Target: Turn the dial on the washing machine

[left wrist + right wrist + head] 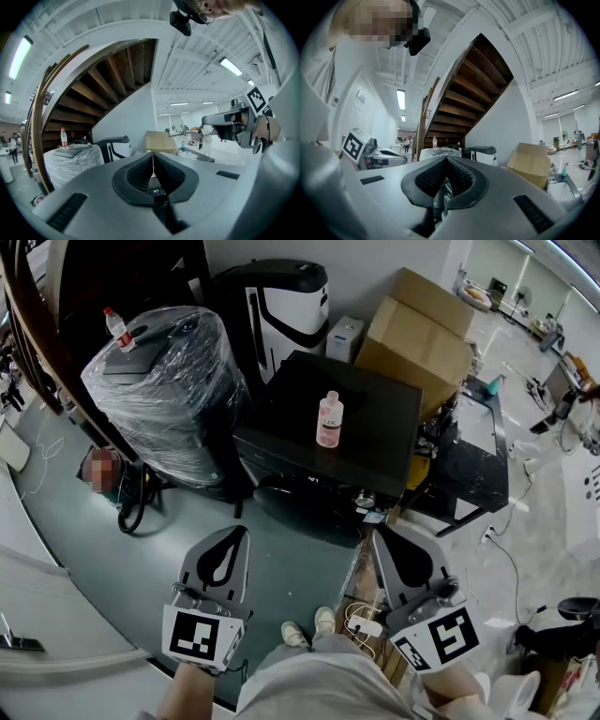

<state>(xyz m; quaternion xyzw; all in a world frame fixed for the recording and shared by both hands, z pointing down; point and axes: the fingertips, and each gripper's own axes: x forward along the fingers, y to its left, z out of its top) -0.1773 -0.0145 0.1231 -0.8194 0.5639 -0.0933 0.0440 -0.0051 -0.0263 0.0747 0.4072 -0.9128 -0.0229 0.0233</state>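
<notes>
Both clenched empty: left gripper [240, 532] at 7 o'clock, right gripper [379, 532] at 5 o'clock, washing machine [380, 423] at 12.

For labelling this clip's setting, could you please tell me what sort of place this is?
Probably a storage corner of an open workshop hall: a plastic-wrapped bundle, a cardboard box and a wooden staircase overhead.
</notes>
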